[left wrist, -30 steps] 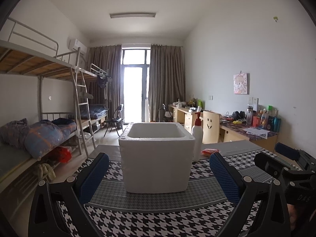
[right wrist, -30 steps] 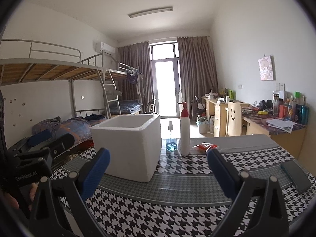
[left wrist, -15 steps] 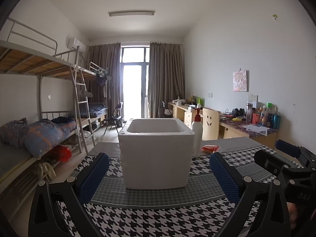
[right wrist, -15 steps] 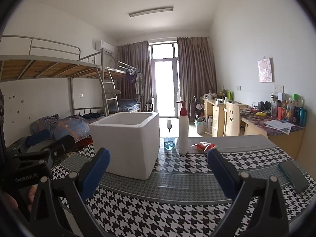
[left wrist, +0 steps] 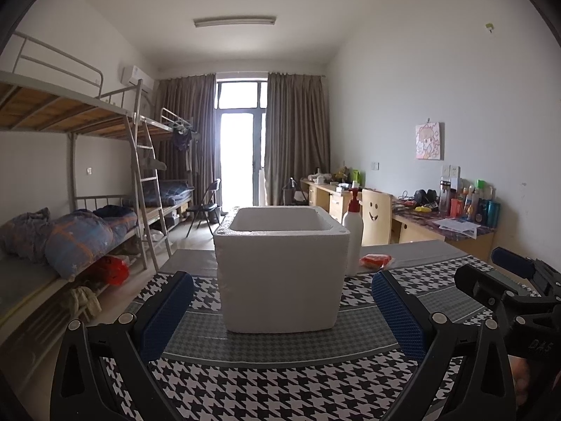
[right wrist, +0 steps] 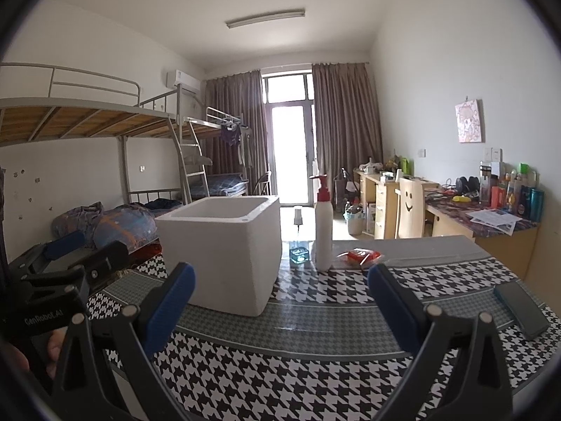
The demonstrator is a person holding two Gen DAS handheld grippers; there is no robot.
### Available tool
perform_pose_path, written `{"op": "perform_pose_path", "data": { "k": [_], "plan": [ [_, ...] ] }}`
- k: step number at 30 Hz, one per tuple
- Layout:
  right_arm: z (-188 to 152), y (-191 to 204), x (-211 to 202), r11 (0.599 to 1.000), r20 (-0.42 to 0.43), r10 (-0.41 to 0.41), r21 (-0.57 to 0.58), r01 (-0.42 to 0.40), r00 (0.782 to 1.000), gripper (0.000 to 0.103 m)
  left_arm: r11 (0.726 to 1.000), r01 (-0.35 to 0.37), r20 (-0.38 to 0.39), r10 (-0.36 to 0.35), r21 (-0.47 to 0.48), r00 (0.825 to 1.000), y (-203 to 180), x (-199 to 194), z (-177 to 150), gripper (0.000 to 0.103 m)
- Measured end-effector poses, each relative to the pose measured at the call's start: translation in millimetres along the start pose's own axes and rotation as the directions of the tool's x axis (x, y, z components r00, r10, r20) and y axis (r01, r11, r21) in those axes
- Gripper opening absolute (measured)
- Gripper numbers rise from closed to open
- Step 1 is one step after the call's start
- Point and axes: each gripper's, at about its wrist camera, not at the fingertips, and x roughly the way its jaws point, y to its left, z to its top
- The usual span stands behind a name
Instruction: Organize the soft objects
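Left tool (left wrist: 278,312): pads spread wide, nothing between them, held low over the bench (left wrist: 280,382) and facing the white foam box (left wrist: 280,266). Right tool (right wrist: 280,303): likewise spread and empty, box ahead and to its left. Progress, as judged: not begun; neither tool carries anything, and the box interior, as far as its rim allows a look, shows nothing inside. Soft items on the bench: one candidate only, a small red packet (right wrist: 361,256) at the far edge, just right of the white pump bottle (right wrist: 323,224); whether it is soft cannot be told. Other bench contents, left to right: box, small blue-based spray bottle (right wrist: 298,242), pump bottle, packet, dark phone (right wrist: 522,308). Surface: houndstooth cloth with grey bands. Room: bunk beds with bedding at left, curtained balcony door centre, cluttered desks and smiley-backed chair at right.
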Motion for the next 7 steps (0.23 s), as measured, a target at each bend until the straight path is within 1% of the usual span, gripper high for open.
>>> {"op": "perform_pose_path", "data": {
  "k": [7],
  "plan": [
    [-1.5,0.4,0.4,1.0,0.0,0.01,0.002,-0.01,1.0,0.1,1.0,0.0,-0.004,0.0,-0.001,1.0,2.1,0.2,1.2,0.102]
  ]
}}
